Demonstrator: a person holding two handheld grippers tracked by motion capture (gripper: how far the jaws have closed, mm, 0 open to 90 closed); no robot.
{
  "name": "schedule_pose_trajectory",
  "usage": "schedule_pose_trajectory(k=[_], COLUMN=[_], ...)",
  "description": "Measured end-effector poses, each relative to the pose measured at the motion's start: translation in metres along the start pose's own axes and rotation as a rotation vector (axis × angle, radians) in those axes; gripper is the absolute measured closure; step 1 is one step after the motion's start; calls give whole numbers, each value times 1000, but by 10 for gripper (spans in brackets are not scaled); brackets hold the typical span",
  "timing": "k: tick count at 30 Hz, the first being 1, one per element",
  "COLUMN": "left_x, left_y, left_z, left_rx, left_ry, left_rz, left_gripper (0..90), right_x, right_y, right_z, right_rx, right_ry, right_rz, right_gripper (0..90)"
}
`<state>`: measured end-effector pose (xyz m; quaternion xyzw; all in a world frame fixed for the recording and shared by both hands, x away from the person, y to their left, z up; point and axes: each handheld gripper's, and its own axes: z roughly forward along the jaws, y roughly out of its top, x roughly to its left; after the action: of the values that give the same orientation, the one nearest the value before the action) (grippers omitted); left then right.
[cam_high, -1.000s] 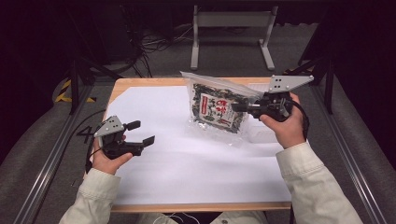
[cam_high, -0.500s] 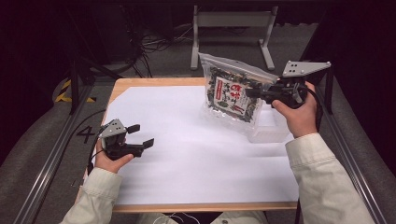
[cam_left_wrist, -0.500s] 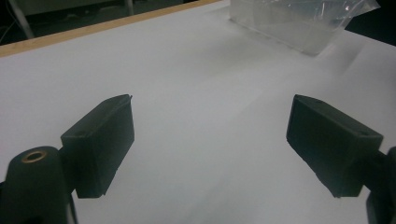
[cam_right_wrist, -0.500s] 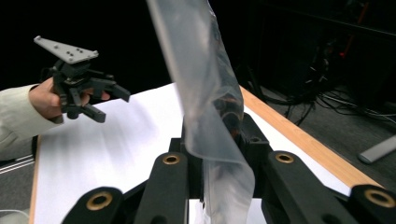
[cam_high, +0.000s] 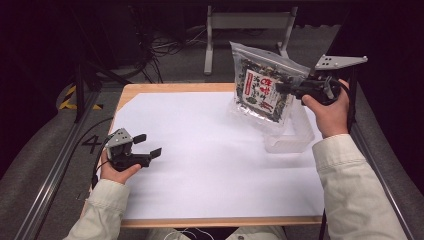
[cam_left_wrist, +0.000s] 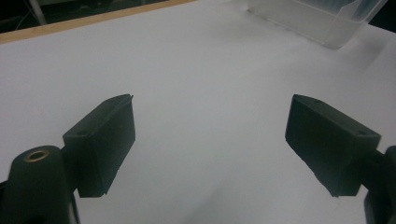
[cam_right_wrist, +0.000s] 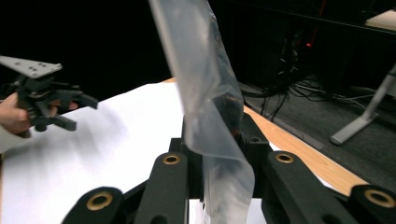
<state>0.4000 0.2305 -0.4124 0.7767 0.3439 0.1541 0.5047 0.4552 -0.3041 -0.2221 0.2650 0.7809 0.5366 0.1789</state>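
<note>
Clear plastic is catching the light at upper right of the high view, where the snack bag (cam_high: 261, 87) is hanging in the air, tilted, its printed red-and-white label facing the camera. The right gripper (cam_high: 281, 88) is pinching the bag's right edge w/ its jaws pressed together on the film, the person's right hand (cam_high: 327, 107) wrapping the grip from below. In the right gripper view the bag (cam_right_wrist: 205, 107) is rising from between the two black jaws up through the centre of the frame, clear film w/ dark contents inside. Just under the bag in the high view, a clear plastic container (cam_high: 295, 135) is sitting on the white sheet (cam_high: 215, 165) at right of centre; bag's lower corner is overlapping it in the frame, contact can't be told. The same container (cam_left_wrist: 322, 18) is showing at the top right of the left gripper view. At lower left of the high view the left gripper (cam_high: 147, 145) is hovering near the sheet's left edge, well apart from the bag, jaws spread wide w/ nothing between them; the left gripper view is showing bare white sheet in the gap. The wooden table (cam_high: 175, 87) is peeking out as a thin border around the sheet.
</note>
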Motion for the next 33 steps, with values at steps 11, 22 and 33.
schedule_pose_trajectory(k=[11, 22, 33], left_x=[0, 1, 1], left_y=[-1, -2, -1], left_z=[2, 4, 4], left_rx=[18, 33, 34], left_ry=[-12, -24, -26], left_rz=[3, -7, -10], left_gripper=[161, 163, 166], right_x=[-24, -37, -42], right_y=[0, -7, -12], right_z=[-10, -18, -25], right_rx=[-5, -8, 10], right_ry=[-78, -144, -192], right_rz=[43, 62, 73], right_gripper=[765, 765, 765])
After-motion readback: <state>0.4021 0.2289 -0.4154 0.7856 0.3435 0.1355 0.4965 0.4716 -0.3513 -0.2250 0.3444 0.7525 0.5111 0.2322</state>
